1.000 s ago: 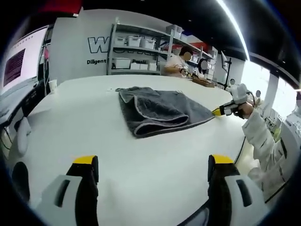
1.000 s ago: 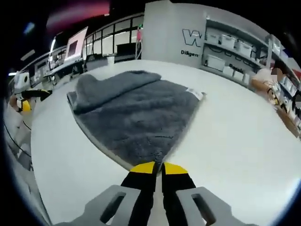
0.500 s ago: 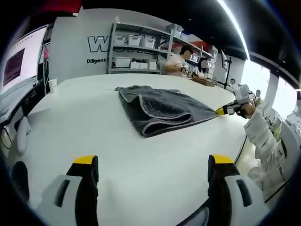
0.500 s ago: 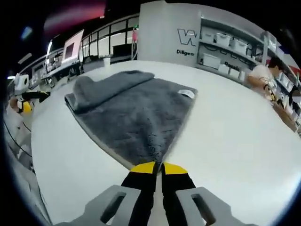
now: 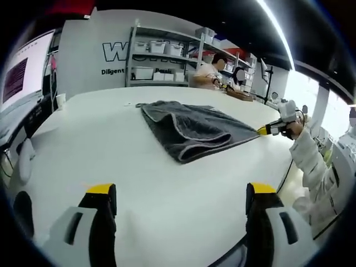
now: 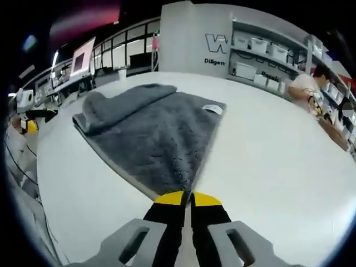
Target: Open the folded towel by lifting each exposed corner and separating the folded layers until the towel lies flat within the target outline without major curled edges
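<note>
A grey towel lies partly folded on the white table, its rolled fold facing the left gripper view. My left gripper hovers open over the near table, well short of the towel. In the right gripper view the towel spreads ahead, with a folded layer at its far left and a white label at a far edge. My right gripper is shut on the towel's near corner. The same right gripper appears in the left gripper view at the towel's right tip, held by a hand in a white sleeve.
Shelves with white bins stand behind the table against a wall with lettering. A person sits at a far bench. Monitors stand at the left. Bare table surface surrounds the towel on all sides.
The right gripper has pulled the held corner outward, and the towel has slid and stretched slightly toward it. The left gripper has stayed put and open.
</note>
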